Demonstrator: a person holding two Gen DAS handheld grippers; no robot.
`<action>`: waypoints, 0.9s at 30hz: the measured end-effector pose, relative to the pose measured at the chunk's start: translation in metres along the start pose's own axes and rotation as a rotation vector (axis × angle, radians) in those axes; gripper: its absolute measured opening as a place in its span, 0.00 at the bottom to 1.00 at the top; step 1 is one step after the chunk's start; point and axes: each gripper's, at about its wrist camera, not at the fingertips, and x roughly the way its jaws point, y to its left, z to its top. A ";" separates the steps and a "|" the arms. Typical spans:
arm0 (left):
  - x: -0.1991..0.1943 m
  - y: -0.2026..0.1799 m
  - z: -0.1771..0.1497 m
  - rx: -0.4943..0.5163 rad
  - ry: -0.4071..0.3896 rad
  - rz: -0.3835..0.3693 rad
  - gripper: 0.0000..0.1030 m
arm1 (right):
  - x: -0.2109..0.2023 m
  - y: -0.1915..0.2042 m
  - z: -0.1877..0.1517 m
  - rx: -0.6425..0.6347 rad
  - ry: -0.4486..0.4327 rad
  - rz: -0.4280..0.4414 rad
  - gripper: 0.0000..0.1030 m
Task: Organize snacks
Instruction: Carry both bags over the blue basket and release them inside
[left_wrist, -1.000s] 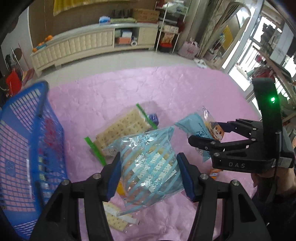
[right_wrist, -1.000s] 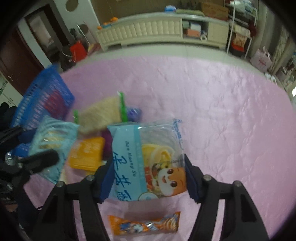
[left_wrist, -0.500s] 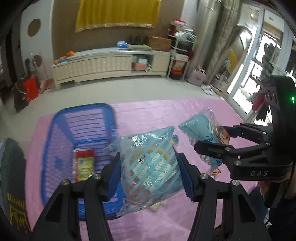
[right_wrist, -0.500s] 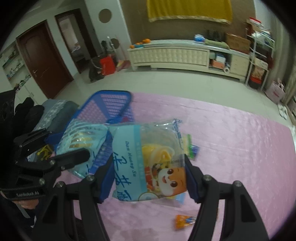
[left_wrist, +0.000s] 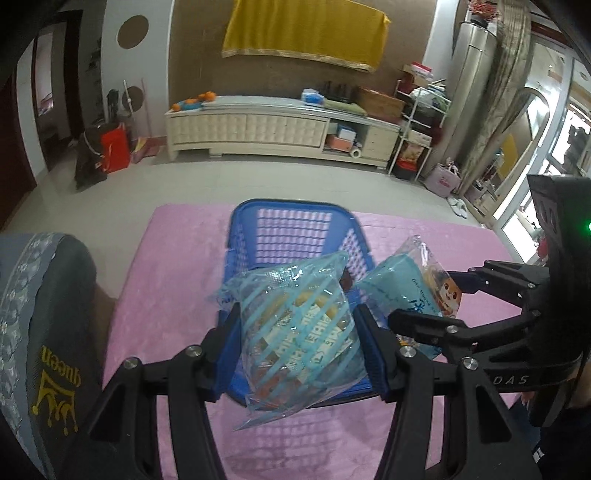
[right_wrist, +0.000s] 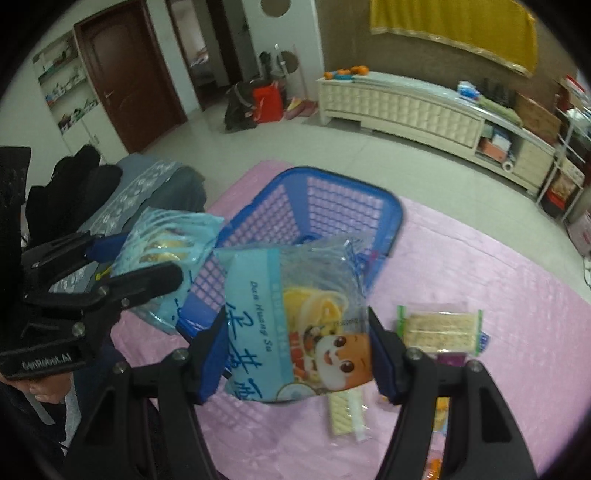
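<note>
Snacks and carrier, largest first: blue basket (left_wrist: 291, 236) resting on the pink cloth (right_wrist: 480, 280); striped blue bag (left_wrist: 295, 328), clamped between the left gripper (left_wrist: 295, 339) pads and held above the basket's near rim; cartoon-printed bag (right_wrist: 295, 325), pinched by the right gripper (right_wrist: 299, 343), beside the basket; cracker pack (right_wrist: 439, 326) lying on the cloth.

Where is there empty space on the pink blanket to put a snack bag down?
The pink blanket is bare right of the blue basket, beyond the cracker pack. Another bare strip lies between the basket and the gray cushion. It is crowded near the right gripper, where cracker packs lie together.
</note>
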 end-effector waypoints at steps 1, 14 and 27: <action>0.000 0.003 -0.002 -0.002 0.002 0.005 0.54 | 0.007 0.003 0.002 0.002 0.013 0.002 0.69; 0.020 0.026 -0.006 -0.022 0.038 0.005 0.54 | 0.058 0.017 0.000 0.030 0.135 -0.016 0.69; 0.019 0.030 -0.009 -0.035 0.055 0.005 0.54 | 0.049 0.021 -0.011 -0.007 0.182 -0.077 0.84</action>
